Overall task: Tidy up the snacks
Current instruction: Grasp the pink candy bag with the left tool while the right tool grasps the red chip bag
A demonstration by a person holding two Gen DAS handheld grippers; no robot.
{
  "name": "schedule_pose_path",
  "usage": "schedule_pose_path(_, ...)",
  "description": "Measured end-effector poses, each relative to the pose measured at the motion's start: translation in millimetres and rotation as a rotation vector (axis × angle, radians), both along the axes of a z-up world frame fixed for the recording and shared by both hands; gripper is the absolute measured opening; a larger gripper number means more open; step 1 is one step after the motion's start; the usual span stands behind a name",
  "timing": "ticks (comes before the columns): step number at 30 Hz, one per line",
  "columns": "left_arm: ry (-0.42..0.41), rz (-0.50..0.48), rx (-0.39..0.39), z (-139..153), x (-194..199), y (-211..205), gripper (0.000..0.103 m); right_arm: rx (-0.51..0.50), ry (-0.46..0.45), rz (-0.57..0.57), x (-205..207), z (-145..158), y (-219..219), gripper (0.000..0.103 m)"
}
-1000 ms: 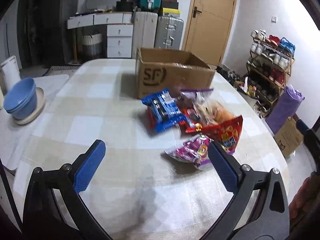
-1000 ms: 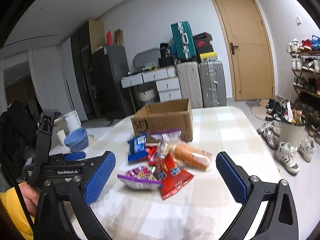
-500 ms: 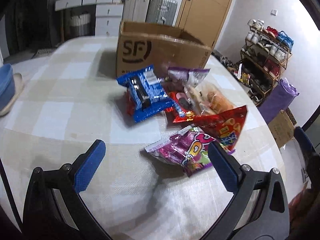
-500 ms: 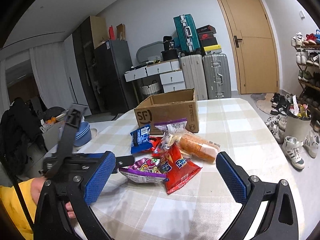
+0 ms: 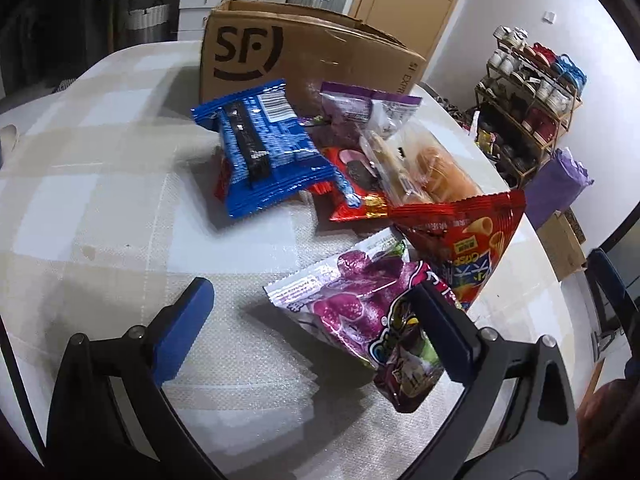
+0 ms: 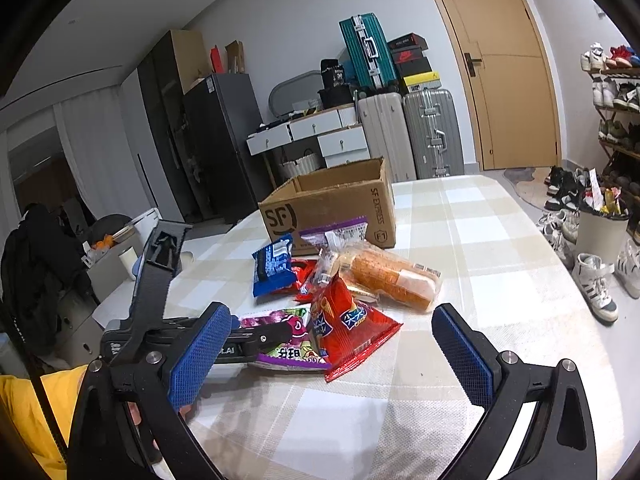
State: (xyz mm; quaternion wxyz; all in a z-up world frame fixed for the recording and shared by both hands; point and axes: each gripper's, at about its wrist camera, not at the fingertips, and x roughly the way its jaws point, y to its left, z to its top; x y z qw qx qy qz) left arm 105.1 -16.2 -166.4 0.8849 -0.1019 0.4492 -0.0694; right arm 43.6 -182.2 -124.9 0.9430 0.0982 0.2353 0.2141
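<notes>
Both my claws spread wide, nothing pinched, at the snack pile on the checked table.

My left gripper [image 5: 316,316] stands with its jaws spread; in the lower half of the left wrist view its right finger overlaps the purple candy bag [image 5: 360,304], while the left finger sits apart over bare table [image 5: 100,208]. Whether a pad touches the bag, I cannot tell. Just above it lie the red chip bag [image 5: 468,236], the blue cookie pack [image 5: 260,152], a clear bread bag [image 5: 420,164] and a purple-topped bag [image 5: 368,104], overlapping in frame centre. The open cardboard box [image 5: 304,56] stands behind the pile, at upper centre. My right gripper [image 6: 332,352] is likewise spread, low in its view, near the pile and apart from it.
</notes>
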Motion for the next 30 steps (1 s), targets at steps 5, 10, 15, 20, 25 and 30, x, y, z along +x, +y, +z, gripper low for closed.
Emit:
schedule_pose_path(5, -0.004, -0.069, -0.053, -5, 9, -13, 0.069, 0.011, 0.027, -0.001, 7, -5, 0, 0.102)
schedule_pose_path(10, -0.013, -0.146, -0.115, -7, 15, -29, 0.033, -0.006, 0.057, 0.01, 16, -8, 4, 0.102)
schedule_pose_path(15, -0.016, -0.163, -0.149, -7, 24, -33, 0.023, -0.027, 0.099, 0.029, 29, -7, 11, 0.102)
schedule_pose_path(20, -0.026, -0.147, -0.154, -6, 17, -26, 0.022, -0.052, 0.138, 0.064, 52, -7, 22, 0.102)
schedule_pose_path(25, -0.028, -0.107, -0.167, -3, 4, 1, 0.022, -0.118, 0.176, 0.071, 76, -14, 38, 0.102)
schedule_pose_path(30, -0.05, -0.072, -0.167, 5, -19, 32, 0.022, -0.205, 0.212, 0.083, 96, -32, 55, 0.092)
